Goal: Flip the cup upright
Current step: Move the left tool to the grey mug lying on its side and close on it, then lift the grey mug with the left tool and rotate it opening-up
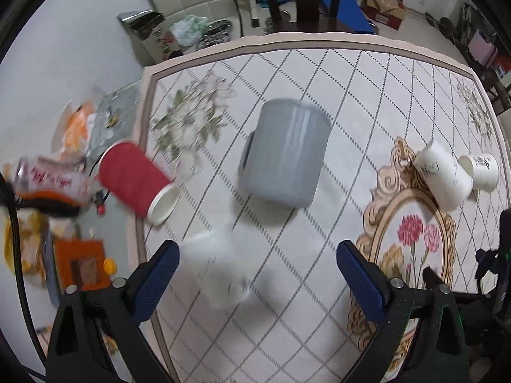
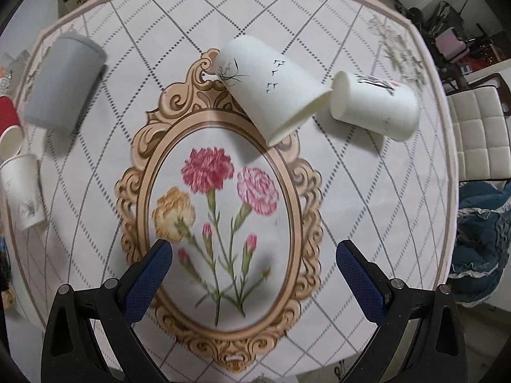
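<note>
A grey mug (image 1: pixel 282 154) lies on its side on the patterned tablecloth, ahead of my open, empty left gripper (image 1: pixel 257 266); it also shows at the far left of the right wrist view (image 2: pixel 62 84). A red paper cup (image 1: pixel 137 182) lies on its side at the table's left edge. A white cup (image 1: pixel 218 269), blurred, sits between the left fingers; in the right wrist view it stands upright (image 2: pixel 24 191). Two white paper cups (image 2: pixel 271 87) (image 2: pixel 375 107) lie on their sides ahead of my open, empty right gripper (image 2: pixel 254 260).
The round table's edge (image 1: pixel 142 134) runs close on the left, with clutter on the floor (image 1: pixel 64 172) beyond it. A white padded chair (image 2: pixel 476 134) stands at the right of the table. Blue fabric (image 2: pixel 482 242) lies below that chair.
</note>
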